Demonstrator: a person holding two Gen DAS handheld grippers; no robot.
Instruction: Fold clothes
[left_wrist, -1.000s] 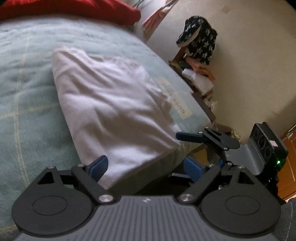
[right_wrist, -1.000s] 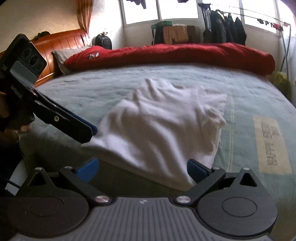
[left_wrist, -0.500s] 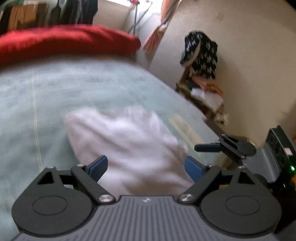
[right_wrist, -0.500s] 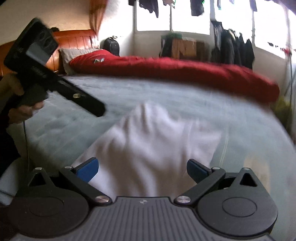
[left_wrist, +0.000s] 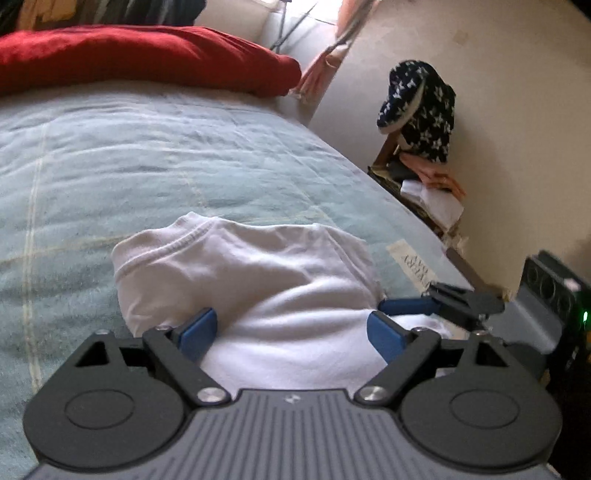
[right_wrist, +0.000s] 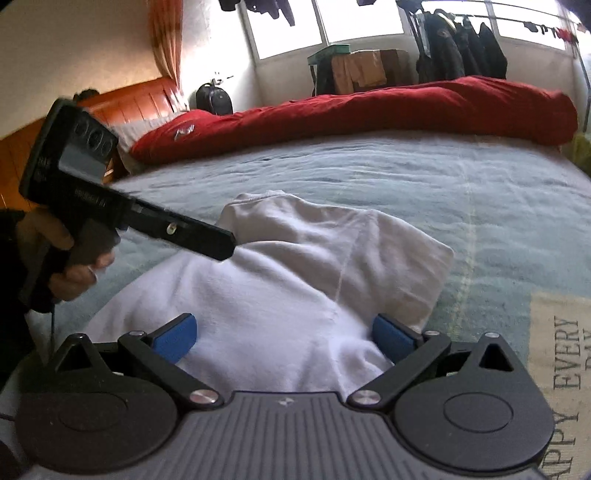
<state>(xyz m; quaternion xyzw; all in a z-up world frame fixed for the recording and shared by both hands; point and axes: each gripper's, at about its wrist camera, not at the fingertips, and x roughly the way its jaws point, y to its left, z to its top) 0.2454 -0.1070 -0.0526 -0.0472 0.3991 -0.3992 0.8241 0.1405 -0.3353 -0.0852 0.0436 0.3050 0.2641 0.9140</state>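
Presently both tongs are seen spread wide with nothing gripped: the left tongs (left_wrist: 291, 330) and the right tongs (right_wrist: 284, 338) are each poised over the near end of the white garment (right_wrist: 295, 295), whose cloth lies between the blue pads without being pinched. The garment is laid partly folded on the pale blue bedspread (left_wrist: 147, 158), its ribbed collar turned to the far side, presumably so that the near edge can be taken at two points and carried over. A hand (right_wrist: 70, 266) is wrapped round the left tool's grip. Beyond, a red duvet (right_wrist: 369, 110) is heaped along the bed's far edge.
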